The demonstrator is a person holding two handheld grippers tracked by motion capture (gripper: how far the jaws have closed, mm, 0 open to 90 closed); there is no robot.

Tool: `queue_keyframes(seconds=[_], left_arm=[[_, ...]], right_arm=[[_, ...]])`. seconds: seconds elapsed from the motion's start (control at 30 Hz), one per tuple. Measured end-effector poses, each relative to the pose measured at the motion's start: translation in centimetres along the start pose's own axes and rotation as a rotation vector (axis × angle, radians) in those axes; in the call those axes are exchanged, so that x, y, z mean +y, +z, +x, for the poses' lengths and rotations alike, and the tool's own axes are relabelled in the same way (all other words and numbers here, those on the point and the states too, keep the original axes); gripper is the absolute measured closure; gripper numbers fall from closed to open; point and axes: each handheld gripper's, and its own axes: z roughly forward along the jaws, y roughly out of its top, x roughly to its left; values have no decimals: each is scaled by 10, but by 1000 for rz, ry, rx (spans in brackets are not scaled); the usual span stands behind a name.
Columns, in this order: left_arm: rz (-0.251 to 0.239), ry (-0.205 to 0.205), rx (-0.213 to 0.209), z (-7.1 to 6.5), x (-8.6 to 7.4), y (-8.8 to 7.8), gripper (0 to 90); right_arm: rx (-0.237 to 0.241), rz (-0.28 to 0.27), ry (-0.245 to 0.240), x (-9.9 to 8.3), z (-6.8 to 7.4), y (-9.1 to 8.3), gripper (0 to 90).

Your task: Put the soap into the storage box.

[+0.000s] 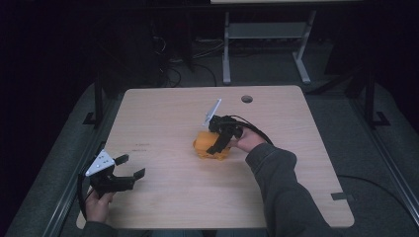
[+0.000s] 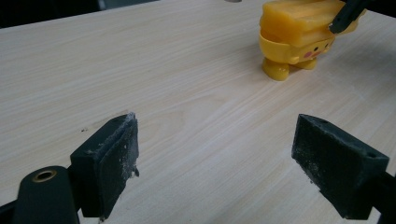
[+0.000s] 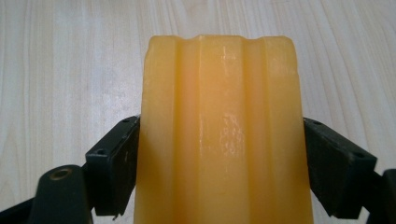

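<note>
In the high view, a pale wooden table (image 1: 163,118) carries a yellow toy figure (image 1: 206,146) near its middle, a little toward the person's right. The right gripper (image 1: 217,147) comes down on the toy from the right side, held by a hand in a grey sleeve (image 1: 281,182), with its grey plate tilted up behind it. The left gripper (image 1: 129,167) rests near the table's near left corner, well apart from the toy, its jaws spread wide with nothing between them. A round hole (image 1: 246,98) sits in the tabletop near the far edge. In the left gripper view, the two black jaws rise from the bottom, far apart, with only bare wood between them; the yellow toy figure (image 2: 294,37) stands upright on the table at the upper right, showing short feet, a pink cheek spot and a ribbed top, and a black jaw of the other gripper touches its upper right side. In the right gripper view, the ribbed yellow top of the toy figure (image 3: 219,130) sits squarely between the jaws, and both black pads (image 3: 114,163) press against its left and right sides, so this gripper is closed on the toy over the wooden tabletop.
</note>
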Motion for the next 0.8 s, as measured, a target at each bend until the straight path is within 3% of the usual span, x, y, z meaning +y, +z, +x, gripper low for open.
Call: queue_keyframes(seconds=[0.47, 0.8], left_arm=[[4, 3, -2, -1, 0, 1, 141], [5, 3, -1, -2, 0, 1, 141]], right_arm=[[-18, -7, 18, -3, 2, -9, 188], [-40, -63, 34, -14, 3, -26, 193]])
